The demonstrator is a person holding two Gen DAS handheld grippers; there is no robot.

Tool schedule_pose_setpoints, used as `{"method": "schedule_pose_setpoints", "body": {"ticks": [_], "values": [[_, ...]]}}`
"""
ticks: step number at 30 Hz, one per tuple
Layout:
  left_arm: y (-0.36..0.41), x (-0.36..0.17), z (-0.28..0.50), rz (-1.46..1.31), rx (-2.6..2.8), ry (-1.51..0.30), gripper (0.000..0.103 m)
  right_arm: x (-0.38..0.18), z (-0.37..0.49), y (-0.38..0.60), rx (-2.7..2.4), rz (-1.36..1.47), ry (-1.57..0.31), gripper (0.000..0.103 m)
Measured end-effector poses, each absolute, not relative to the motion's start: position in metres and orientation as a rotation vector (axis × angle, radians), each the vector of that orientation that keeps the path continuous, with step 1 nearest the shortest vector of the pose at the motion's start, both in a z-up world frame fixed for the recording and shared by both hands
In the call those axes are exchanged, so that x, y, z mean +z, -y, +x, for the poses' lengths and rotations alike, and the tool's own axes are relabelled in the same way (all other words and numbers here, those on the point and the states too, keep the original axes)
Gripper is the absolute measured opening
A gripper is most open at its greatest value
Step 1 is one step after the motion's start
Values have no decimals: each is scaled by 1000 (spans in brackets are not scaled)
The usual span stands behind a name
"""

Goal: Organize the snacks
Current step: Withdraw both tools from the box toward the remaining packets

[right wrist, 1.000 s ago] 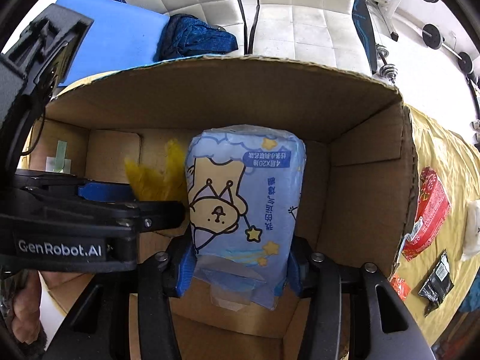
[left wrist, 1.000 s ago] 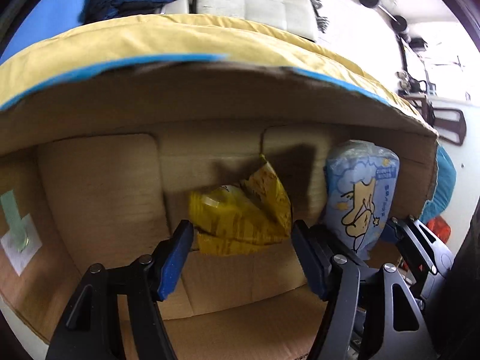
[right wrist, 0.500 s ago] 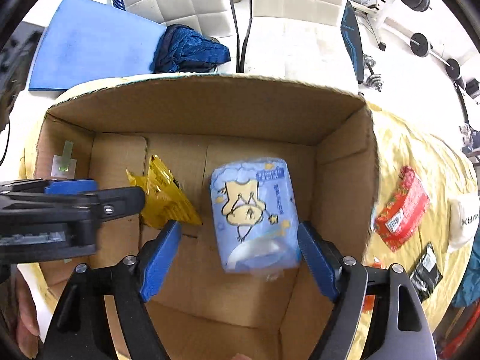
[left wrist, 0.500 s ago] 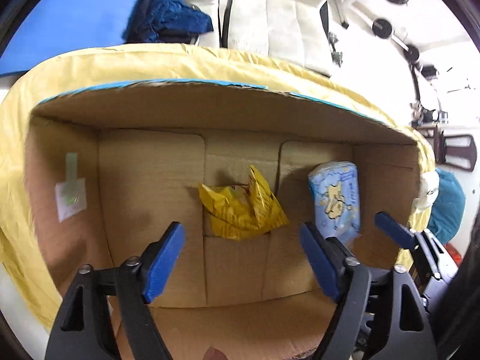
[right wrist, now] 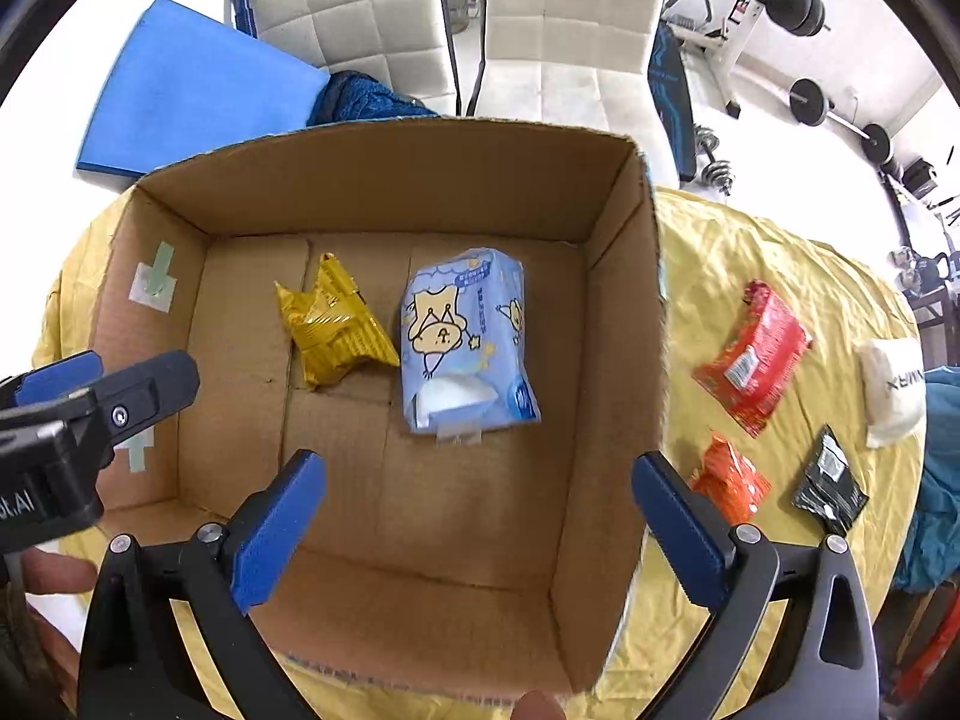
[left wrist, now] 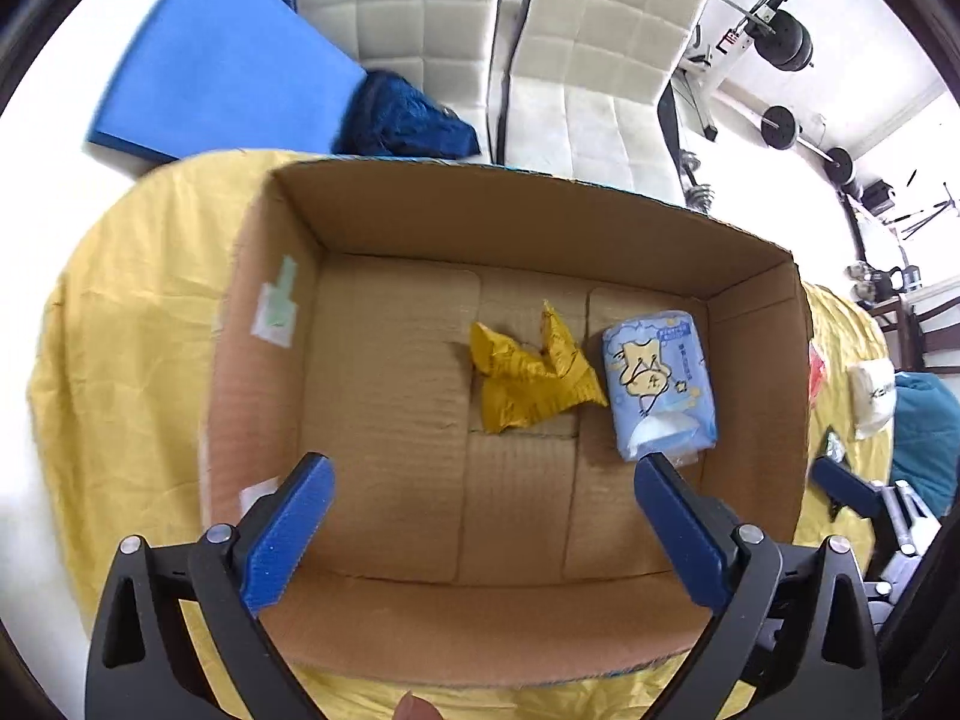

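Observation:
An open cardboard box [left wrist: 540,210] [right wrist: 384,180] stands on a yellow cloth. Inside lie a crumpled yellow snack packet [left wrist: 528,378] [right wrist: 333,324] and, to its right, a light-blue cartoon pack [left wrist: 657,384] [right wrist: 465,339]. My left gripper [left wrist: 480,534] hovers open above the box's near wall, holding nothing. The right gripper [right wrist: 480,534] is also open and empty above the box's near right part. On the cloth right of the box lie a red packet [right wrist: 753,357], an orange packet [right wrist: 729,477] and a black packet [right wrist: 831,486].
A white pouch [right wrist: 894,387] sits at the cloth's far right beside teal fabric [right wrist: 942,480]. Beyond the table are two white chairs [right wrist: 540,12], a blue mat [right wrist: 192,84], dark-blue cloth [right wrist: 366,99] and weights [right wrist: 804,102]. The left gripper's body [right wrist: 78,420] reaches in left.
The right gripper opened and let the blue pack drop into the box. Both grippers have risen up and back out of the box; the yellow packet lies still.

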State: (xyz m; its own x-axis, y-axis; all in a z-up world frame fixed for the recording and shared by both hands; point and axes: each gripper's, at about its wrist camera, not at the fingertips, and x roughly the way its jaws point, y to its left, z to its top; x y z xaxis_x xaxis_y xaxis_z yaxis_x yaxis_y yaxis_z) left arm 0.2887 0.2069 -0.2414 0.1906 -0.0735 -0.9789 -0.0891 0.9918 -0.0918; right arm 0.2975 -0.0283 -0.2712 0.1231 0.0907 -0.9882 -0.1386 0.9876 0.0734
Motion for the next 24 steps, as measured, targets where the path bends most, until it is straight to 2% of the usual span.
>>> {"method": "schedule_pose_setpoints", "body": {"ticks": [14,24], "values": [[-186,-172,221,-37,50,-1183,102,-206,236,35,141,-30,-1318,103],[-164,-138,192,-28,66,-1131,102,-171,205,54,174,38,-1257,103]]}}
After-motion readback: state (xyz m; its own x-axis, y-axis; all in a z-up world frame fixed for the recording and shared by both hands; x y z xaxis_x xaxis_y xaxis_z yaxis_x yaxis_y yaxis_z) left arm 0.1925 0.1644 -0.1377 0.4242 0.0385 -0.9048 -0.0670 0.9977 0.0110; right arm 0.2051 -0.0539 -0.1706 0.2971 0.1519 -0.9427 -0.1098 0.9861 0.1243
